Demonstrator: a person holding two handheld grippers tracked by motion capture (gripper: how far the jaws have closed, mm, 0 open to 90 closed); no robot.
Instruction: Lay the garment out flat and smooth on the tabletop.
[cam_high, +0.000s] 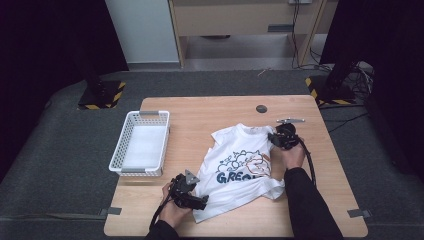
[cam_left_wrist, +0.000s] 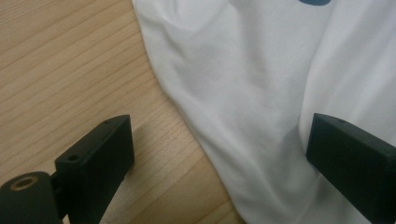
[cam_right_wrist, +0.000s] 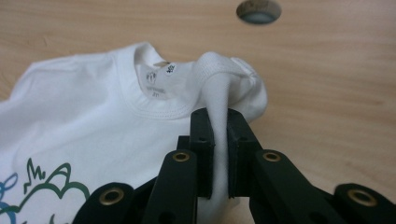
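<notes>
A: Where the right gripper (cam_right_wrist: 220, 140) is looked along, what is seen between its 2 black jaws?

B: A fold of white cloth is pinched there; the jaws are closed on it, with only the cloth's thickness left between them. The fold belongs to the white T-shirt (cam_right_wrist: 93, 112), at the shoulder just beside the neckline, and it is drawn up into a ridge from the wooden table (cam_right_wrist: 327, 70).

A: And how is the left gripper (cam_left_wrist: 219, 154) set?

B: Its jaws are held wide apart. The shirt's lower edge is seen between them, with 1 jaw over bare wood and the other over the cloth; nothing is clamped.

A: Where is the T-shirt placed on the table?

B: From the high view it is spread, somewhat rumpled, right of the table's middle, print side up. A cartoon print with dark blue lettering is shown on its front, and a size label is seen inside the collar. The right gripper is at its far corner, the left gripper at its near corner.

A: What else is found around it?

B: A white plastic basket (cam_high: 131, 129) is standing well apart on the left side of the table. A round cable hole (cam_right_wrist: 258, 10) is set in the tabletop beyond the collar.
</notes>
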